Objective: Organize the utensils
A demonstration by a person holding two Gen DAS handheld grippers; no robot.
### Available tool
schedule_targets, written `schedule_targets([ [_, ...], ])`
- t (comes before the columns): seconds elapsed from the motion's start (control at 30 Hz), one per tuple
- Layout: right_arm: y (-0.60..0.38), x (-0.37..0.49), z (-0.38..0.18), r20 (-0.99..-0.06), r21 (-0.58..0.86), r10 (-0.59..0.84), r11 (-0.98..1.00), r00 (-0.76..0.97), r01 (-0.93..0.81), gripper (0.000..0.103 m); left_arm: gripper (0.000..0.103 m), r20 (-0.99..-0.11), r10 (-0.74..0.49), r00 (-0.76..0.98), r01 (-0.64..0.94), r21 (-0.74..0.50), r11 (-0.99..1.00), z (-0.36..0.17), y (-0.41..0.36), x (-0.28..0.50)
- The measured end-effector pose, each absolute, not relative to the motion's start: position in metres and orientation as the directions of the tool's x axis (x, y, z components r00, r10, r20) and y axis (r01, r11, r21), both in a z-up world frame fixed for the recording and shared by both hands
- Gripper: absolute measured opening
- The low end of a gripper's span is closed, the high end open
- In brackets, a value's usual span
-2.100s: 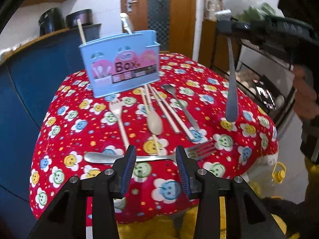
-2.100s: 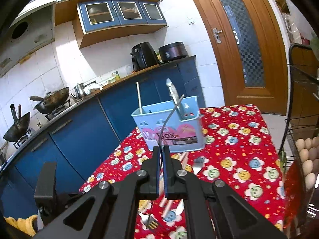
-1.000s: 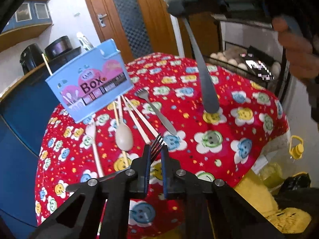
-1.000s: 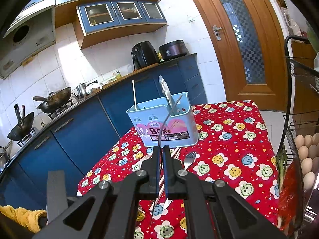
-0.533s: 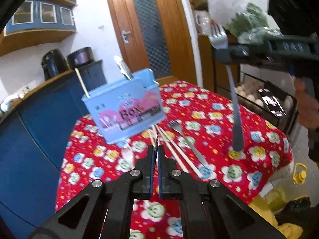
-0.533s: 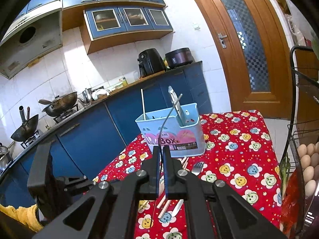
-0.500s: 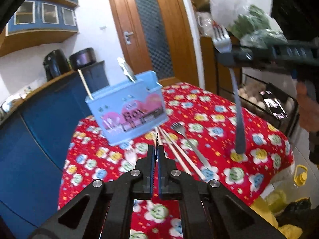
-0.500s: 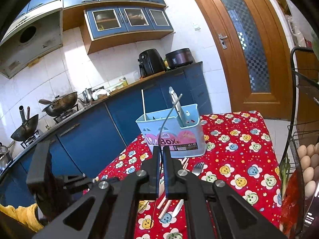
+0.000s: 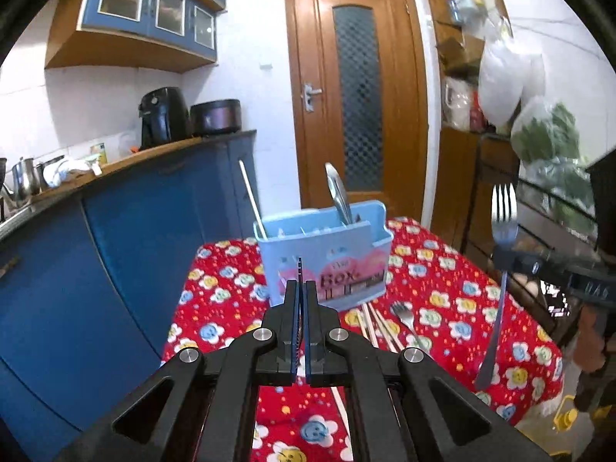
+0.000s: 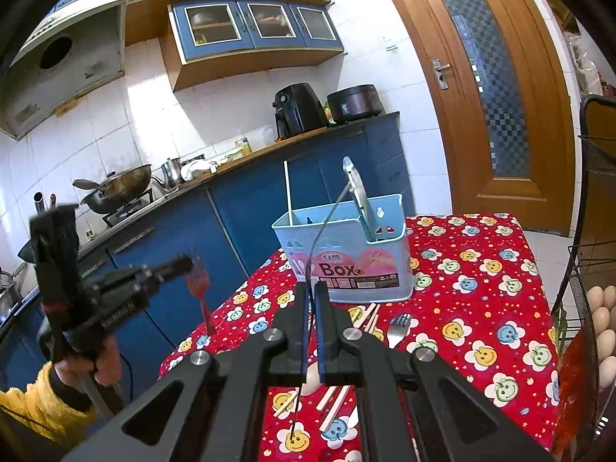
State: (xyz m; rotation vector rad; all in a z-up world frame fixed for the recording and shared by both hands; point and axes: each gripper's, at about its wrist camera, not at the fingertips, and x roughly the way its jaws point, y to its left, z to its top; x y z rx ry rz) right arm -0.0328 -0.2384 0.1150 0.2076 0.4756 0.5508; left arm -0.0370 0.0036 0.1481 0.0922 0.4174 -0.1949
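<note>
My left gripper (image 9: 301,288) is shut on a metal fork (image 9: 299,269), seen edge-on as a thin line between the pads. In the right wrist view the left gripper (image 10: 184,263) hangs left of the table, holding that fork (image 10: 198,281) tines up. My right gripper (image 10: 312,288) is shut on a second fork (image 10: 323,227), also edge-on. In the left wrist view that fork (image 9: 502,215) stands upright in the right gripper (image 9: 504,260). The light blue utensil box (image 9: 323,254) stands ahead on the red flowered tablecloth (image 9: 442,292). It holds a chopstick (image 9: 250,196) and a metal handle (image 9: 338,196).
Another fork (image 9: 404,315), chopsticks (image 9: 375,323) and a pale spoon (image 10: 312,379) lie in front of the box. Blue cabinets (image 9: 115,250) run along the left. A wire rack with eggs (image 10: 600,308) stands at the right, a wooden door (image 9: 358,96) behind.
The left gripper closed on the fork lying on the table and lifted it up; the box now stands straight ahead. The right gripper kept its fork and drifted slightly.
</note>
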Motion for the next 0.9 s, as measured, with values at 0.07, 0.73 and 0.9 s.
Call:
schedule_targets([
  [0.07,-0.235,-0.031,0.114,-0.382,0.312,0.548,0.834,0.744,-0.454,0.005,0.001,-0.398,-0.171,0.901,0.205,0.042,0.978,0.153,0.006,-0.037],
  [0.73,-0.213,-0.016,0.119,-0.404,0.279,0.536,0.844,0.741,-0.458,0.005,0.001,-0.314,-0.321,0.894,0.285,-0.155,0.946,0.199,0.024,-0.014],
  [0.9,-0.208,-0.004,0.124,-0.414,0.265,0.524,0.851,0.744,-0.453,0.005,0.001,-0.274,-0.349,0.896,0.305,-0.191,0.933,0.215,0.022,0.004],
])
